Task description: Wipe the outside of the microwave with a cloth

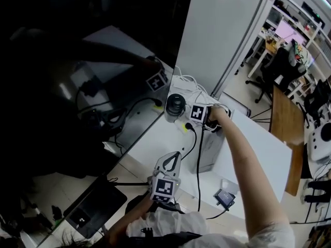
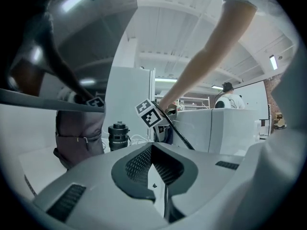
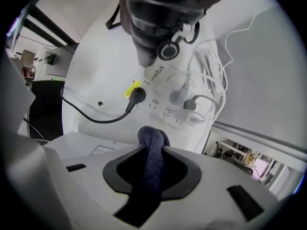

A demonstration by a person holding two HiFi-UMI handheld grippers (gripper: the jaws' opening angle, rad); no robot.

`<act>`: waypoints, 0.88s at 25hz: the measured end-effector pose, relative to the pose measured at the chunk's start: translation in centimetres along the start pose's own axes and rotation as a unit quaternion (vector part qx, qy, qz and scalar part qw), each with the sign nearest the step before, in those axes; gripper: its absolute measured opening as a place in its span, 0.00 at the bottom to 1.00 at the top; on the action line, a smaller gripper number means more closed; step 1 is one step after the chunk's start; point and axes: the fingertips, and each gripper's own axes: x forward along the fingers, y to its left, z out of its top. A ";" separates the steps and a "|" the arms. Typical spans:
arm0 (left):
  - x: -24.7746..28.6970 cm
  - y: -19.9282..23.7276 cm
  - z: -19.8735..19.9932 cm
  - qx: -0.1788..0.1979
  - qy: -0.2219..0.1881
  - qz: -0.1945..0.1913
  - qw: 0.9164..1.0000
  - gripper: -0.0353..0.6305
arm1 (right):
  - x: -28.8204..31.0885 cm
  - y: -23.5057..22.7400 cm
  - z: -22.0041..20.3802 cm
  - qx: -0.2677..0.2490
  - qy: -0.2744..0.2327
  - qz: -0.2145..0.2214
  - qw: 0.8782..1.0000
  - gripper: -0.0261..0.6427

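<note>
The white microwave (image 1: 209,150) stands on the white table (image 1: 258,154); it is the pale box at the right of the left gripper view (image 2: 225,127), and its labelled panel shows at the lower left of the right gripper view (image 3: 81,146). My right gripper (image 3: 152,145) is shut on a dark blue cloth (image 3: 152,157) and points steeply down at the microwave's far corner (image 1: 207,124). My left gripper (image 1: 176,158) hovers nearer me, left of the microwave; its jaws (image 2: 152,148) meet at the tips with nothing between them.
A black cylinder (image 1: 175,105) stands beside a white power strip (image 3: 165,97) with tangled white cables (image 1: 189,82). A black cable with a yellow tag (image 1: 184,127) runs across the table. A small device (image 1: 225,196) lies near the front. Dark glass (image 1: 77,112) bounds the left.
</note>
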 end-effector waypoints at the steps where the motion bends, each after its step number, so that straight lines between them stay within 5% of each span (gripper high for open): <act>1: 0.3 0.0 -0.2 0.000 0.003 -0.001 1.000 0.04 | 0.6 0.4 -0.3 0.007 0.008 0.011 1.000 0.19; 9: 1.0 -0.2 -0.5 -0.002 0.008 0.000 1.000 0.04 | 2.1 3.0 -1.8 -0.019 0.101 0.036 0.994 0.19; 15: 0.5 1.2 -0.9 -0.014 0.010 0.023 1.000 0.04 | 1.2 8.6 -1.3 -0.026 0.100 0.102 0.989 0.19; 22: 0.0 2.7 -1.2 -0.027 0.007 0.046 0.999 0.04 | 0.0 14.1 -0.4 -0.059 0.089 0.113 0.988 0.19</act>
